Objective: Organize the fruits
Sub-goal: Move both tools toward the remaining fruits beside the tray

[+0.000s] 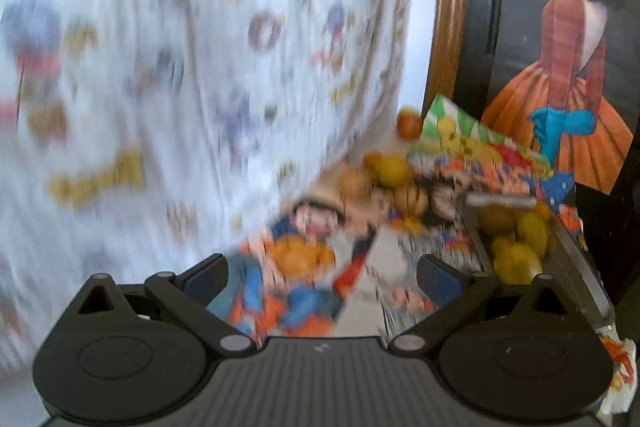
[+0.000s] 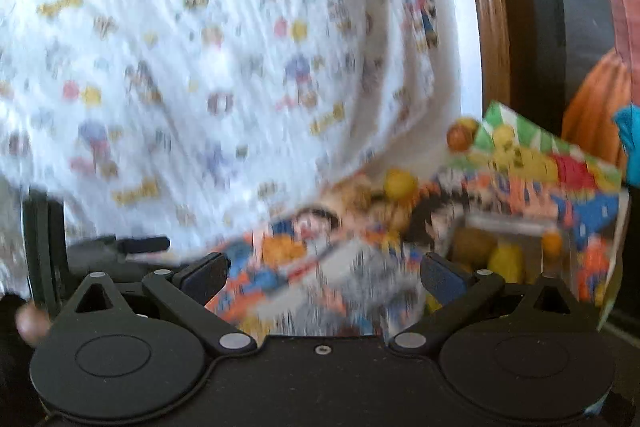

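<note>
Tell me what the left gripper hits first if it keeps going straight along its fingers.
Most likely the colourful cartoon-print sheet lying flat ahead of the open left gripper, not the loose fruits further back and to the right. The picture is blurred, so depth is uncertain.

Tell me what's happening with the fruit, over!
Both grippers open, left and right, holding nothing. Loose fruit lies ahead on the colourful cloth, more in the clear box. Picture blurry; nothing seen blocking.
</note>
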Demonstrator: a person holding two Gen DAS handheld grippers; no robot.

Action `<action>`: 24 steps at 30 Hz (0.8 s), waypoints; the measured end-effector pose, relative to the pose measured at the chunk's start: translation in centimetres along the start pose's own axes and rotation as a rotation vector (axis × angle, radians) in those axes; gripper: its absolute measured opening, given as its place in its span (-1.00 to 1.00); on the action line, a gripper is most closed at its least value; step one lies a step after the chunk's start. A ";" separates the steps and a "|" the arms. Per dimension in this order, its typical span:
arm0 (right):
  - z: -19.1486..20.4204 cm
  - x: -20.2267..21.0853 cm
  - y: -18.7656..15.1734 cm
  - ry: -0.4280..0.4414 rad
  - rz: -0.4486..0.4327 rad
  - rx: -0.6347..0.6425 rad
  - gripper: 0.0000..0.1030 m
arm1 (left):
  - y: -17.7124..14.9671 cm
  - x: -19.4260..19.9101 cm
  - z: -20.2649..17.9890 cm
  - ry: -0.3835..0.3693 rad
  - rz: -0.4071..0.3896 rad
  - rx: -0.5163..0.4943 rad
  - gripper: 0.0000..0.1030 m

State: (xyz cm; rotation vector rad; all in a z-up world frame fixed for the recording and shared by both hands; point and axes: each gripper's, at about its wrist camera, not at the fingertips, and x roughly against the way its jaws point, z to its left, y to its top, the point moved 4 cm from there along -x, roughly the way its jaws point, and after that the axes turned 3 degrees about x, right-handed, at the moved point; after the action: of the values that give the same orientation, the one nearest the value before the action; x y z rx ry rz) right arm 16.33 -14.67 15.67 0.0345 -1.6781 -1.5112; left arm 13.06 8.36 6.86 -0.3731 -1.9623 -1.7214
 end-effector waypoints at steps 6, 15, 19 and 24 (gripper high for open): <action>-1.7 -2.6 8.0 0.020 0.020 -0.026 0.99 | 3.2 -1.8 -0.9 -0.071 -0.114 -0.108 0.99; -9.1 -14.4 9.9 0.034 0.194 -0.167 0.99 | 2.7 -8.9 -3.2 -0.150 -0.108 -0.247 0.99; -12.1 -19.8 8.8 0.039 0.258 -0.220 0.99 | 2.6 -12.5 -3.6 -0.177 -0.072 -0.229 0.99; -14.9 -25.9 8.4 0.063 0.313 -0.290 0.99 | 3.3 -17.0 -3.9 -0.160 -0.020 -0.204 0.99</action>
State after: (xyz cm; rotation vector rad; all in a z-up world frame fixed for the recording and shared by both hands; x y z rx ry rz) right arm 45.75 -10.44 6.76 -0.3177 -1.3301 -1.4793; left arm 29.69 7.11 0.85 -0.5813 -1.9086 -1.9654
